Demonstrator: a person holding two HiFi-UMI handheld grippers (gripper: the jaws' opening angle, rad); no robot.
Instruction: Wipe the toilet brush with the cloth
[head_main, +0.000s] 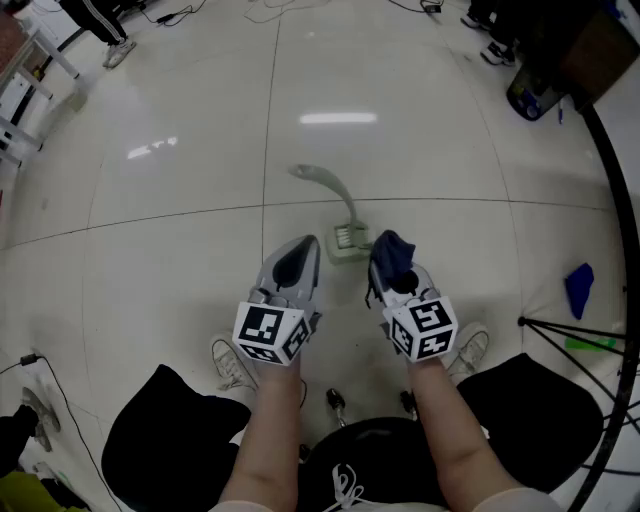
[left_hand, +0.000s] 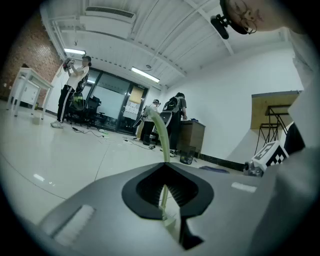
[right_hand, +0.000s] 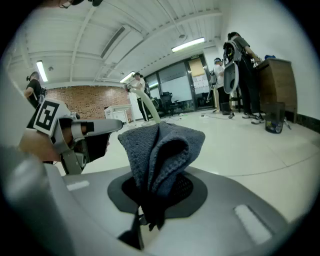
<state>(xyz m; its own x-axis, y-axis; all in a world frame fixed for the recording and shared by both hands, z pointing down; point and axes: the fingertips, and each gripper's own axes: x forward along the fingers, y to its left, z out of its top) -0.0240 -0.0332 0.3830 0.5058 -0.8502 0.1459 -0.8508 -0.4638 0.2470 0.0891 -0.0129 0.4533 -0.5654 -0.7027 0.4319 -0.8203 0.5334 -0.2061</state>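
A pale green toilet brush (head_main: 330, 186) stands on the white floor, its curved handle rising from a square holder (head_main: 348, 241). My right gripper (head_main: 390, 258) is shut on a dark blue cloth (head_main: 392, 252), folded and sticking up between the jaws (right_hand: 161, 150), just right of the holder. My left gripper (head_main: 298, 256) is shut with nothing in it, just left of the holder. In the left gripper view the brush handle (left_hand: 160, 131) shows above and through the slit between the jaws.
Another blue cloth (head_main: 579, 288) lies on the floor at the right beside black tripod legs (head_main: 575, 330). My shoes (head_main: 231, 362) and stool casters (head_main: 336, 401) are below the grippers. A cable (head_main: 40, 375) runs at the lower left. People stand far off.
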